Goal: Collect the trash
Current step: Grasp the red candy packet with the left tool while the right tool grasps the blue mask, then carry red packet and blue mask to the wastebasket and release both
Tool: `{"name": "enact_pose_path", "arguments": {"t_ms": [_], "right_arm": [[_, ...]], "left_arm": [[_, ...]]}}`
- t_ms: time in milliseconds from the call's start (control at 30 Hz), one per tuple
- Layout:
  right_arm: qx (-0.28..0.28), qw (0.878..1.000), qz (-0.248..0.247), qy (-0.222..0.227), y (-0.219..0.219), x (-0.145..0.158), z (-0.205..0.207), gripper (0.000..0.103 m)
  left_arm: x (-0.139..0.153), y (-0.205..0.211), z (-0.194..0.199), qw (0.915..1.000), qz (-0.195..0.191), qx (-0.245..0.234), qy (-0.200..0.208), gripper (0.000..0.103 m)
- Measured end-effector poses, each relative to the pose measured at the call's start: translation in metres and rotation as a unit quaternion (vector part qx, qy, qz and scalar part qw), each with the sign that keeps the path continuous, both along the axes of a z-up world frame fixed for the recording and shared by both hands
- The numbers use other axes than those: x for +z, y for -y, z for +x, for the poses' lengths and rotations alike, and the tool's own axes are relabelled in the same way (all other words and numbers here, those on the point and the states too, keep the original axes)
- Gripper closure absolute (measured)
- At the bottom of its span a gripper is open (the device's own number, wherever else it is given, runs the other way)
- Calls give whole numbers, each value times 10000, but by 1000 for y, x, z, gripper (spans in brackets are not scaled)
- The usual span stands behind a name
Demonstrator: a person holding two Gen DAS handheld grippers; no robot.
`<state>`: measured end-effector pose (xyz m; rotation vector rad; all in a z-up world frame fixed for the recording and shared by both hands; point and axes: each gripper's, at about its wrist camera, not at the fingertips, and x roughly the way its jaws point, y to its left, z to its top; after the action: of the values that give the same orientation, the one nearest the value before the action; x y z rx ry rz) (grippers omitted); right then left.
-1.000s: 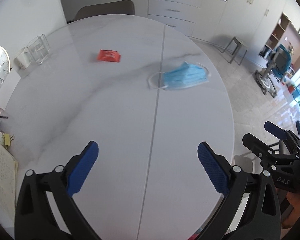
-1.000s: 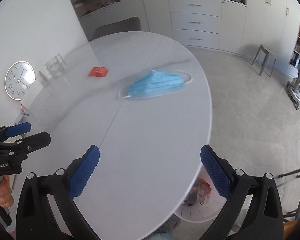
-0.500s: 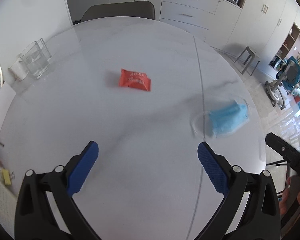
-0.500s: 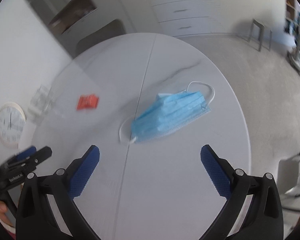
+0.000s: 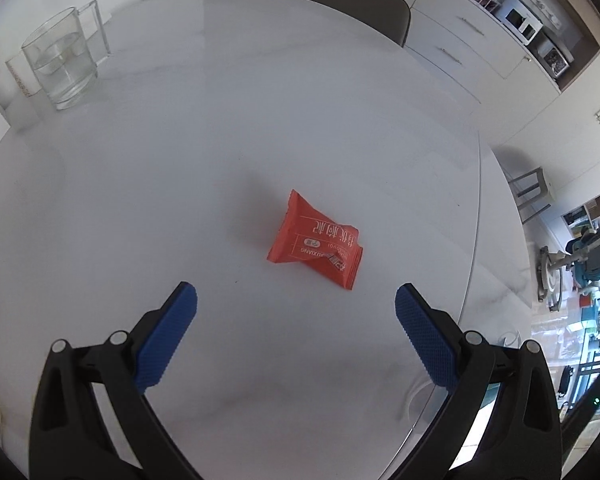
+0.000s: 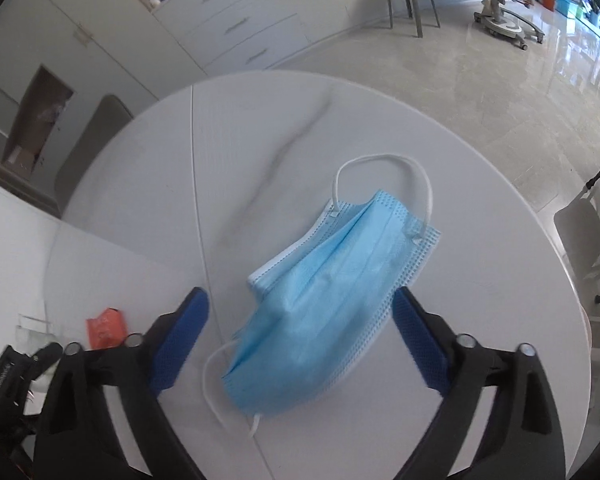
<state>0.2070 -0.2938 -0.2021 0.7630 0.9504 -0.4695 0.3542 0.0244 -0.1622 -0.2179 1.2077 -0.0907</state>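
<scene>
Glass (image 5: 62,66) beyond wrapper (image 5: 316,246) (table (image 5: 260,100))

Left gripper (image 5: 296,300) gapes wide, angled downward; right gripper (image 6: 300,304) (jaws closing) likewise tilts down.

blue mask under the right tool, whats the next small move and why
Probably lower the right tool a little further while its closing jaws finish pinching the blue mask. The mask lies flat on the white table between the blue pads, which don't seem to press on it yet.
</scene>
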Motion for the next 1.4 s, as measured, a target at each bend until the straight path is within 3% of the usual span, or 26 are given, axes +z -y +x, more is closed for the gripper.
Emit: {"name": "enact_pose_path", "arguments": {"t_ms": [133, 200, 333, 400, 500, 533, 600, 667, 700, 767, 800, 900, 1000, 1133, 1200, 1300, 1400], "right_arm": [[446, 9987, -199, -107, -4, -9, 13, 44], [717, 9970, -282, -71, -5, -8, 17, 63], [1213, 9913, -510, 25, -7, -4, 19, 77], [1447, 9879, -550, 98, -9, 1, 19, 82], [1903, 9796, -609, 232, -13, 13, 15, 84], [2083, 9758, -594, 287, -13, 17, 12, 84], [2366, 9695, -501, 383, -16, 23, 9, 84], [2666, 9620, -375, 449, -18, 29, 2, 84], [2776, 9590, -310, 486, -19, 31, 0, 84], [3043, 9508, -261, 528, -24, 36, -5, 84], [3164, 9467, -334, 510, -27, 40, -7, 84], [3445, 9361, -547, 456, -34, 47, -15, 84], [3559, 9315, -633, 389, -37, 51, -18, 84], [3523, 9334, -574, 370, -34, 54, -20, 84], [3488, 9347, -565, 384, -34, 56, -18, 84], [3487, 9347, -496, 482, -35, 61, -15, 84], [3495, 9345, -429, 520, -37, 60, -8, 84]], "left_arm": [[-3, 4, -3, 9998, 158, -1, 87, 8], [-5, 5, -4, 9999, 86, 91, 22, 8], [-8, 7, -4, 9997, -85, 219, -85, 8], [-6, 13, 0, 9999, -118, -39, -13, 8], [5, 27, 5, 9928, 335, -959, 633, 8], [9, 33, 5, 9818, 619, -1515, 960, 8], [10, 42, 6, 9601, 1009, -2299, 1232, 8], [6, 50, 11, 9316, 1214, -3217, 1175, 8], [3, 52, 13, 9223, 1277, -3470, 1129, 8], [-5, 57, 18, 8949, 1387, -4123, 995, 8], [-10, 60, 22, 8806, 1366, -4451, 885, 8], [-19, 64, 34, 8546, 1193, -5019, 588, 8], [-33, 68, 44, 8259, 1102, -5518, 369, 18], [-53, 73, 50, 8001, 1180, -5876, 234, 26], [-64, 73, 51, 7916, 1201, -5989, 152, 36], [-60, 70, 51, 7902, 1036, -6031, 330, 44], [-51, 65, 52, 7904, 962, -6036, 406, 60]]}}
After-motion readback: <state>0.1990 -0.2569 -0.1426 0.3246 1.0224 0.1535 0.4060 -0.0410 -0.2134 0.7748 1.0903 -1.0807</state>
